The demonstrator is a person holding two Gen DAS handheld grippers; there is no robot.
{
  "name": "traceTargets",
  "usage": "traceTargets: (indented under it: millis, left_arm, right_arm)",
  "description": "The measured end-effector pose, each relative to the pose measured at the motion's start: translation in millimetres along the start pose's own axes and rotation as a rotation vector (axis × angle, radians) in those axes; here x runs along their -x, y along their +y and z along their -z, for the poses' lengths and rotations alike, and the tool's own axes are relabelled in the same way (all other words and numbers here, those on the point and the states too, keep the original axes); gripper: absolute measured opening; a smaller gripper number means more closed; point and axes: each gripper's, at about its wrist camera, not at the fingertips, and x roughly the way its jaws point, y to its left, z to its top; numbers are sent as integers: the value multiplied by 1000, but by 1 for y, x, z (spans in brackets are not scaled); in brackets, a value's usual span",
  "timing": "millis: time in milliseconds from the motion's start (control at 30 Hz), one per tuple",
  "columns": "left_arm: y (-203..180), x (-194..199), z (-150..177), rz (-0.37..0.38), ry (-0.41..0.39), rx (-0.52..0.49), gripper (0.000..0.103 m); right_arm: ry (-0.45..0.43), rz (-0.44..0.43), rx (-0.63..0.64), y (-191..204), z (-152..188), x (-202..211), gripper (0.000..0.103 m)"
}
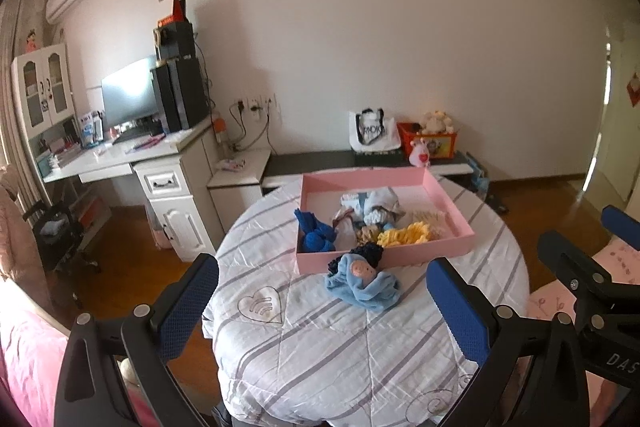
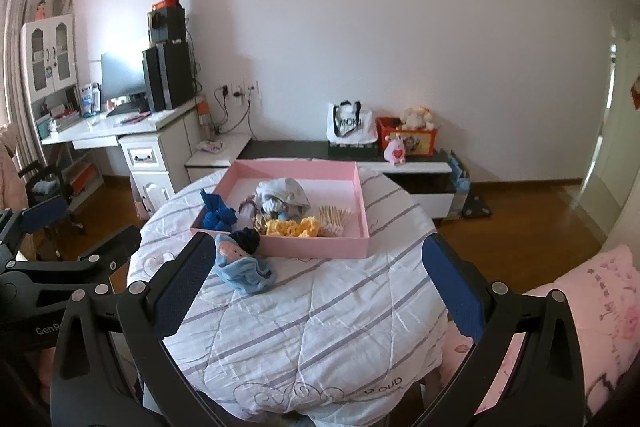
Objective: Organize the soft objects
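A pink tray [image 1: 440, 191] [image 2: 362, 211] stands on a round table covered with a striped quilt [image 1: 344, 339] [image 2: 320, 315]. In it lie a blue soft toy [image 1: 314, 233] [image 2: 218, 213], a grey-white bundle [image 1: 374, 205] [image 2: 282, 195], a yellow knitted piece [image 1: 404, 237] [image 2: 292, 227] and a beige fringed bundle [image 2: 334, 219]. A light blue doll with dark hair [image 1: 362, 281] [image 2: 242, 261] lies on the quilt just in front of the tray. My left gripper [image 1: 322, 301] is open, above the near table, facing the doll. My right gripper [image 2: 320, 287] is open and empty, with the doll beside its left finger.
A white desk [image 1: 120, 163] with monitor and speakers stands at the left. A low black-and-white cabinet [image 2: 416, 163] along the wall carries a bag, a red box and plush toys. Pink bedding [image 2: 580, 307] lies at the right. The wooden floor [image 1: 120, 251] surrounds the table.
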Motion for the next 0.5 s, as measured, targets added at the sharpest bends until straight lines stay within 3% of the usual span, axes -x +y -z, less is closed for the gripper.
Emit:
traceTargets:
  millis: [500]
  left_arm:
    - [-7,67,22,-2,-124,6,103]
  right_arm:
    - [-139,25,9,2,0,61,103]
